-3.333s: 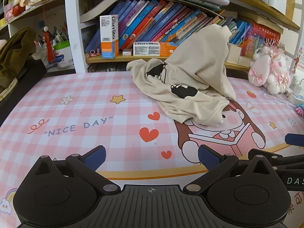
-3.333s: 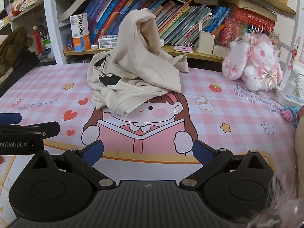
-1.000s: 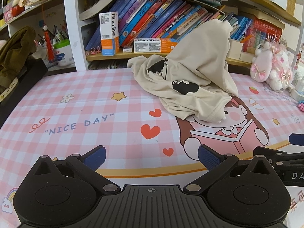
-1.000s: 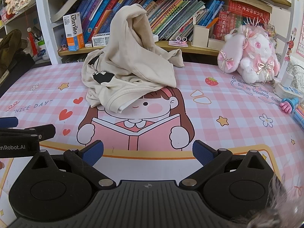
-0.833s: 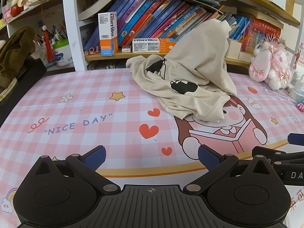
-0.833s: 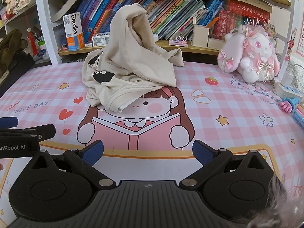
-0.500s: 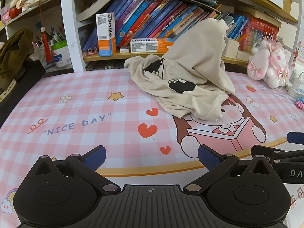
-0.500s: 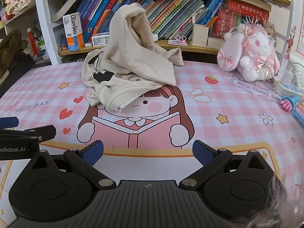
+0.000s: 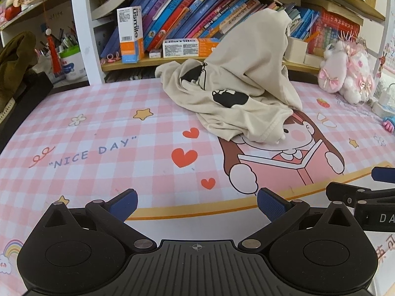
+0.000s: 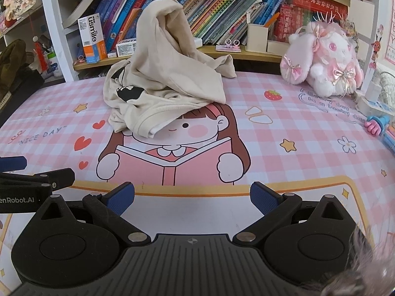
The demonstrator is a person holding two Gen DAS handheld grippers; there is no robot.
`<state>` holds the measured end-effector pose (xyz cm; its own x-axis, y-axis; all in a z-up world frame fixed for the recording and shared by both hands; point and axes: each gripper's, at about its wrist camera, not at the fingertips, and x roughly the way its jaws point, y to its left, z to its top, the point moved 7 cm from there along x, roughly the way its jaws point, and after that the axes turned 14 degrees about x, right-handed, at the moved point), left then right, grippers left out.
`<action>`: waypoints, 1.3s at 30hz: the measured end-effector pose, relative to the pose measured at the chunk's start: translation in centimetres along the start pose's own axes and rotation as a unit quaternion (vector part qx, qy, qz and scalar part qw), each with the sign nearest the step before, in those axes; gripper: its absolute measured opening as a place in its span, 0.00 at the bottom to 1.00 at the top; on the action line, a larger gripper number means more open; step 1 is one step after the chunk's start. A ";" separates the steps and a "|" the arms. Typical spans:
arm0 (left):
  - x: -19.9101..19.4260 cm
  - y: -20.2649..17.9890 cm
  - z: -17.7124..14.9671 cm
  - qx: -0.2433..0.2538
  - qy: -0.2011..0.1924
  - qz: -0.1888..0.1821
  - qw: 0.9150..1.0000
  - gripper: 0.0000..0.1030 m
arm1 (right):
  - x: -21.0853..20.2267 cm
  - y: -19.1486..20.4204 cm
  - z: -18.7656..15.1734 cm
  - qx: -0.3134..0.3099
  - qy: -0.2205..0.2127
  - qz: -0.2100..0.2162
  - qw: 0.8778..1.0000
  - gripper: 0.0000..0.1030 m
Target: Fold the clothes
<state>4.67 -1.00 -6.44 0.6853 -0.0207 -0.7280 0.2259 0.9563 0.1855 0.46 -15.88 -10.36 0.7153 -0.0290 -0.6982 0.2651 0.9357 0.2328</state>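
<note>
Left claw (image 9: 196, 203) has edged nearer; heaped garment (image 9: 237, 79) lies well ahead.

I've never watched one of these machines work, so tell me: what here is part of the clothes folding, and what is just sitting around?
Part of the job:
- crumpled beige garment, heaped at the back of the mat
- left claw, open
- right claw, open
- pink checked mat

Just lying about:
- books on the shelf
- pink plush rabbit
- usmile box
- pen cup

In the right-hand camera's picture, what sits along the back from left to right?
Orange-and-white usmile box → heaped beige garment → cream pen holder → pink plush bunny.
</note>
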 end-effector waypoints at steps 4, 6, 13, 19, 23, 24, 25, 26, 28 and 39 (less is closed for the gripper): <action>0.2 -0.4 0.0 0.004 0.000 0.003 1.000 1.00 | 0.2 -0.5 0.0 0.002 0.002 0.002 1.000 0.98; 0.3 -0.5 0.1 0.004 -0.001 0.005 1.000 1.00 | 0.2 -0.7 0.1 0.002 0.002 0.003 1.000 0.98; 0.9 -0.7 0.2 -0.005 0.002 0.016 1.000 1.00 | 0.4 -1.6 0.6 -0.008 -0.003 0.013 1.000 0.98; 1.6 -1.5 0.7 0.000 0.007 0.022 1.000 1.00 | 1.1 -2.6 1.4 -0.021 -0.002 0.023 1.000 0.98; 2.1 -1.9 1.4 0.000 0.009 0.030 1.000 1.00 | 1.9 -3.3 1.9 -0.027 0.001 0.029 0.999 0.98; 2.3 -2.0 1.5 0.000 0.010 0.031 0.999 1.00 | 2.1 -3.5 2.1 -0.030 0.002 0.031 0.999 0.98; 2.4 -2.1 1.7 -0.001 0.009 0.032 0.999 1.00 | 2.3 -3.6 2.3 -0.033 0.001 0.034 0.999 0.98; 2.5 -2.1 2.0 -0.003 0.007 0.033 0.999 1.00 | 2.5 -3.7 2.5 -0.036 0.001 0.036 0.999 0.98; 2.8 -2.2 2.6 -0.006 0.003 0.036 0.999 1.00 | 2.8 -3.8 2.9 -0.044 -0.001 0.042 0.998 0.98; 4.1 -2.7 5.2 -0.012 -0.014 0.058 0.998 1.00 | 3.5 -4.5 4.7 -0.073 -0.005 0.069 0.995 0.98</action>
<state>10.48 -5.16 -6.53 0.7253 0.0827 -0.6835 0.1275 0.9595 0.2514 4.87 -21.84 -10.67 0.7455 0.1004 -0.6589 0.0683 0.9719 0.2254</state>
